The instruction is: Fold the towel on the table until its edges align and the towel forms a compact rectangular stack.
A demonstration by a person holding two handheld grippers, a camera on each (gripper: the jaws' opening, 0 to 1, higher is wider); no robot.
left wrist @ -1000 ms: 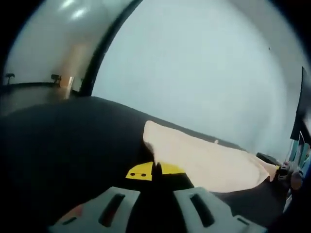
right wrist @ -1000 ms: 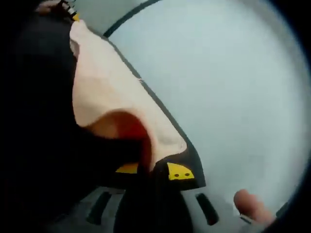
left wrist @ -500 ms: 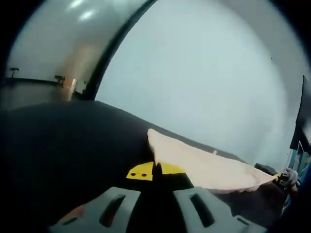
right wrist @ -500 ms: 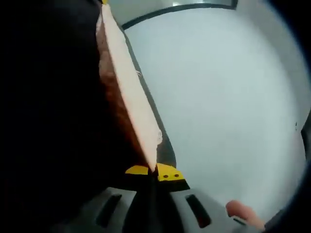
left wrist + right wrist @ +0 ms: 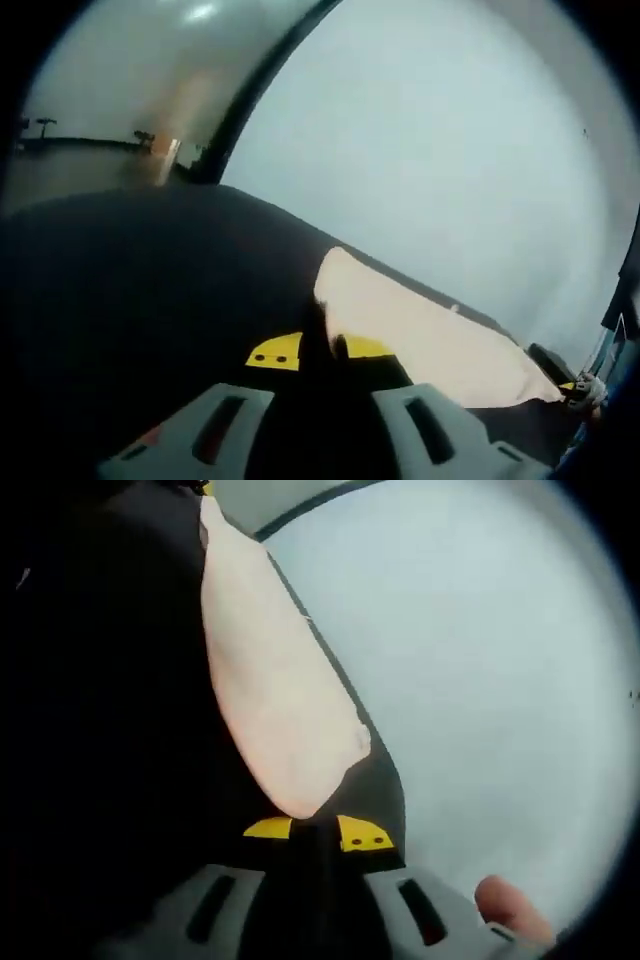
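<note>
A peach towel (image 5: 430, 335) stretches over the black table (image 5: 140, 290) from my left gripper (image 5: 318, 350) toward the far right. That gripper's yellow-tipped jaws are shut on the towel's near corner. At the towel's far end the right gripper (image 5: 583, 390) shows small. In the right gripper view the same towel (image 5: 270, 700) runs from the top down to my right gripper (image 5: 315, 832), whose jaws are shut on its other corner. The left gripper (image 5: 205, 488) peeks in at the top edge.
A pale grey surface (image 5: 480, 660) lies beyond the table's edge in both views. A fingertip (image 5: 508, 905) of the person's hand shows at the lower right of the right gripper view. Blurred room furniture (image 5: 150, 140) sits far off at upper left.
In the right gripper view the towel showed edge-on half a second ago and now shows its broad face again. Both grippers keep their hold on the corners.
</note>
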